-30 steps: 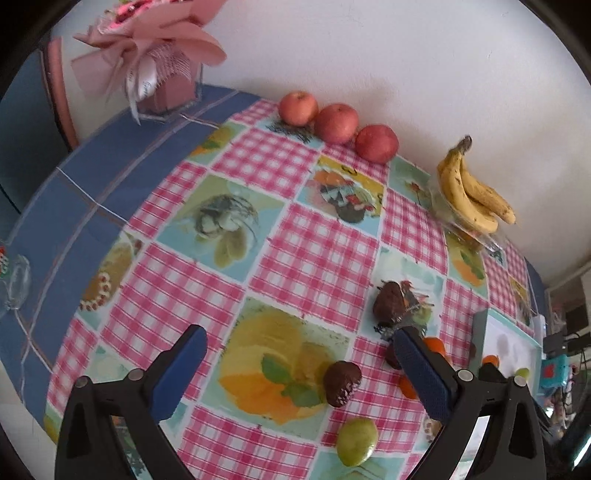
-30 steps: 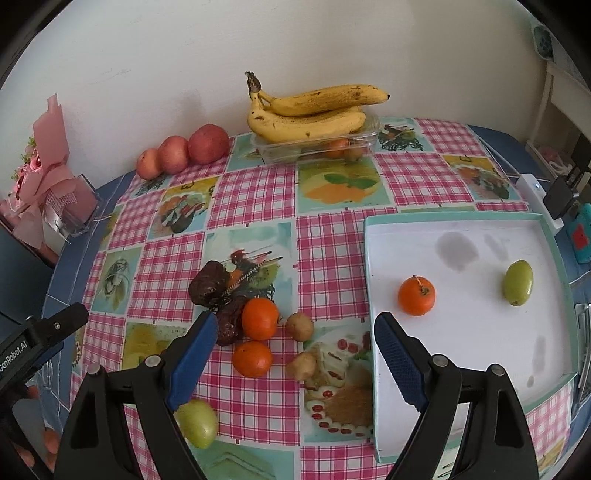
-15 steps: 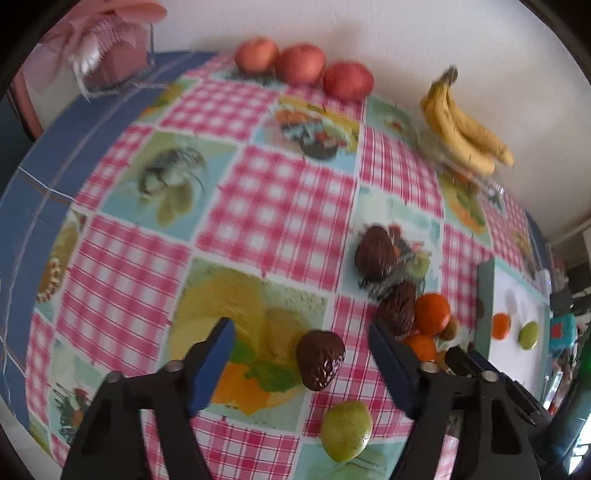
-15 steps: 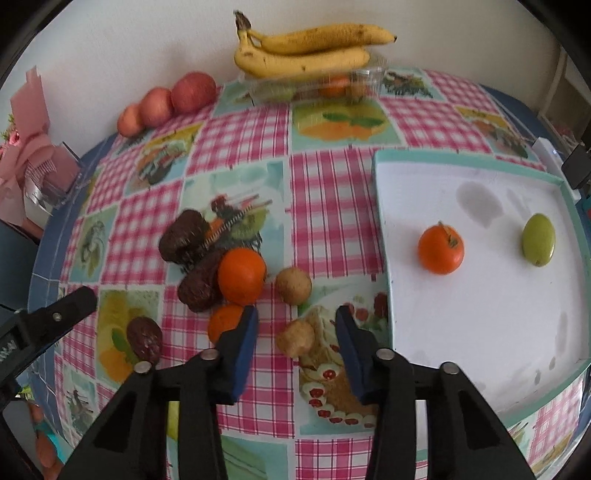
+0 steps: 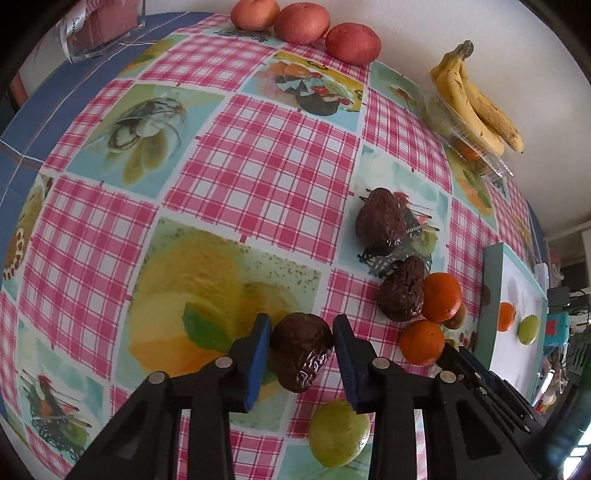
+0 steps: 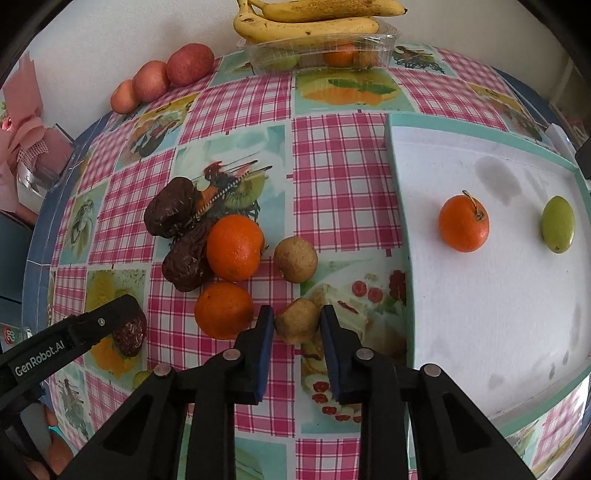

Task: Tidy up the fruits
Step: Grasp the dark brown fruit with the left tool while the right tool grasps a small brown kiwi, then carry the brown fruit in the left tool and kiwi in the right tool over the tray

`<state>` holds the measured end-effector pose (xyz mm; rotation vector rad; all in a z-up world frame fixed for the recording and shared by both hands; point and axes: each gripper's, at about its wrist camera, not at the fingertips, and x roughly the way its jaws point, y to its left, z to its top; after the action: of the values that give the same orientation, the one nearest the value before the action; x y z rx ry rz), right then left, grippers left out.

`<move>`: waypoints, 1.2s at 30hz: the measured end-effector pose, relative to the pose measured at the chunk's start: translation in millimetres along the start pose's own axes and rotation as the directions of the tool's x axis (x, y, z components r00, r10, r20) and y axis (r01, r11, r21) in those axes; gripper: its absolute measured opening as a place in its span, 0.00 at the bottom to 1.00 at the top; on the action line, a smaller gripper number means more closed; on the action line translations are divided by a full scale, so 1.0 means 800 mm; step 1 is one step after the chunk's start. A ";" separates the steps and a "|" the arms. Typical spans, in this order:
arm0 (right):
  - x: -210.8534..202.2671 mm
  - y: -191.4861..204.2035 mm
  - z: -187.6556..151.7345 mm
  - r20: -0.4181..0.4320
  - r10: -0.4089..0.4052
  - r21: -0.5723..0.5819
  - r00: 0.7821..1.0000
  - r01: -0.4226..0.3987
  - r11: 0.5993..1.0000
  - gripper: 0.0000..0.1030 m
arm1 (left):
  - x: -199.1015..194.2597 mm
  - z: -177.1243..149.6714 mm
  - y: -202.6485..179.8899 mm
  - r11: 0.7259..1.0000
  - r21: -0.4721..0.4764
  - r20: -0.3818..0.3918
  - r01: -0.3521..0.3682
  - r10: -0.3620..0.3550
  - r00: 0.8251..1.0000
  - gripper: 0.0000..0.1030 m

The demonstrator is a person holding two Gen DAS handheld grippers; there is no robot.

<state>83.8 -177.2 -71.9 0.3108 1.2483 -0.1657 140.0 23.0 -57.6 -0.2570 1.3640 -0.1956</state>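
Note:
My left gripper [image 5: 301,334] is shut on a dark brown wrinkled fruit [image 5: 301,349] that rests on the checked tablecloth. My right gripper [image 6: 297,321] is shut on a small tan fruit [image 6: 297,319], also down on the cloth. Beside it lie two oranges [image 6: 234,247], [image 6: 223,310], a second tan fruit [image 6: 295,259] and two more dark brown fruits [image 6: 170,212]. The white tray [image 6: 480,332] at the right holds an orange [image 6: 463,223] and a green fruit [image 6: 557,224]. Another green fruit [image 5: 338,432] lies under the left gripper's right finger.
Three red apples [image 5: 301,24] line the wall at the back. Bananas [image 6: 310,20] sit on a clear plastic box [image 6: 321,51] of fruit. A pink wrapped gift [image 6: 26,147] stands at the left edge. The left gripper's arm [image 6: 66,341] crosses the lower left of the right wrist view.
Both grippers came down toward the table and closed from wide open: the left one around the dark brown fruit, the right one around the small tan fruit.

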 end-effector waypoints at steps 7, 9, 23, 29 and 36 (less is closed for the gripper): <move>-0.004 0.000 0.002 0.006 0.004 0.001 1.000 -0.004 1.000 0.26 | -0.015 0.005 -0.004 1.000 0.011 0.036 0.017 -0.017 0.999 0.35; -0.012 -0.002 0.004 0.020 0.008 0.004 1.000 -0.008 1.000 0.26 | -0.027 0.006 -0.005 1.000 0.013 0.066 0.023 -0.024 0.998 0.35; -0.097 -0.017 0.014 0.185 0.007 0.019 0.983 -0.011 1.000 0.26 | -0.101 0.004 -0.031 0.997 0.067 0.239 0.040 -0.054 0.969 0.35; -0.120 -0.023 0.015 0.233 0.005 0.018 0.972 -0.009 1.000 0.26 | -0.115 -0.002 -0.050 0.994 0.102 0.267 0.037 -0.064 0.962 0.36; -0.123 -0.051 0.014 0.231 0.010 0.054 0.973 -0.023 0.998 0.26 | -0.115 -0.007 -0.075 0.990 0.131 0.272 0.051 -0.085 0.959 0.35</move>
<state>51.3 -223.7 18.9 0.3399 1.0113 -0.2170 116.8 -8.1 45.3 -0.2192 1.0616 -0.2892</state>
